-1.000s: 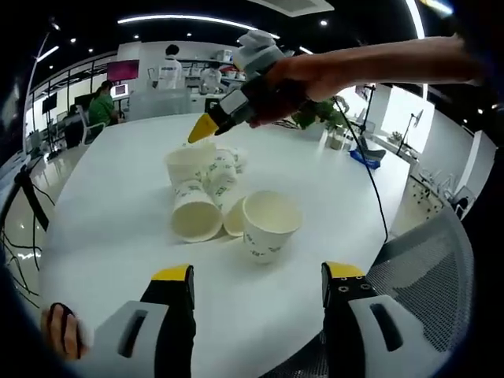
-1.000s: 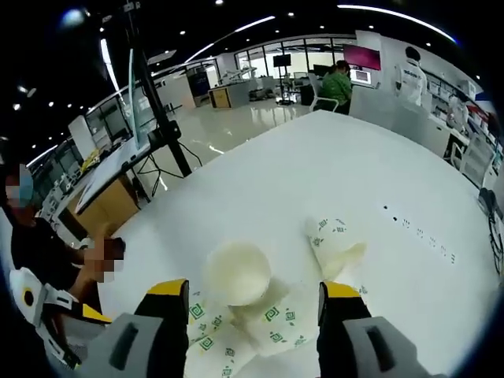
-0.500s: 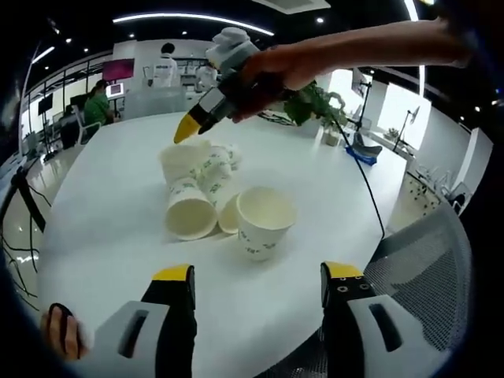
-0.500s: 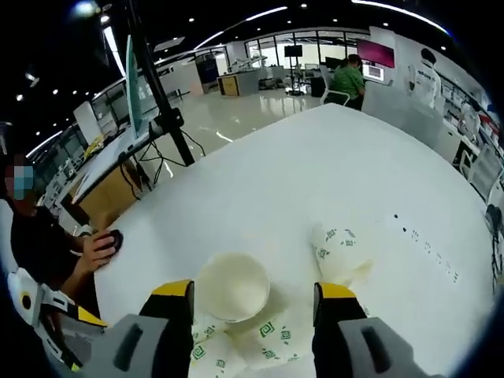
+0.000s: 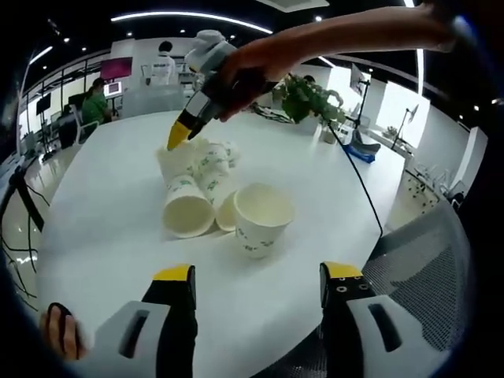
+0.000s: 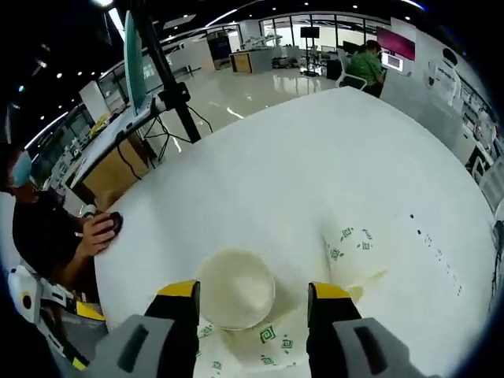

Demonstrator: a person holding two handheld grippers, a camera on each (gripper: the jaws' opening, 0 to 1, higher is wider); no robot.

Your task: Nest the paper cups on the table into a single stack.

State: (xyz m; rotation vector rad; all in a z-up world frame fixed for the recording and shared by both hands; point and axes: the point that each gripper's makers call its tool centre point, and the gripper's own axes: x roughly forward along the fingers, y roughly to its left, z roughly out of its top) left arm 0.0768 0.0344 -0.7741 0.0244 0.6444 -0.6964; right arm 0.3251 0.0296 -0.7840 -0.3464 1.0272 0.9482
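A round white table [image 5: 102,228] spreads under both grippers, with the paper cups [image 5: 206,185] bunched in a cluster near its middle. In the left gripper view the cluster lies well ahead of the left gripper [image 5: 256,287], whose yellow-tipped jaws stand apart with only bare tabletop between them. Nearest that gripper an upright cup [image 5: 261,220] stands with its mouth up; just beside it, touching or nearly so, a tipped cup [image 5: 187,213] lies on its side with its open mouth toward the camera, and more cups with green print lie behind them. The right gripper [image 5: 179,135], held in a hand [image 5: 248,67] on an arm reaching in from the upper right, hangs over the far edge of the cluster with its yellow tip pointing down at the rear cup [image 5: 177,160]; whether the tip touches the rim cannot be told there. In the right gripper view the right gripper [image 6: 253,293] looks down on that cup [image 6: 235,288], whose round open mouth sits between the jaws, which stand apart on either side of it and are not clamped on it. Another cup [image 6: 353,250] lies on its side just to the right of the right jaw. At the table's left edge in that view a seated person [image 6: 39,236] rests a hand on a dark mouse [image 6: 115,222].
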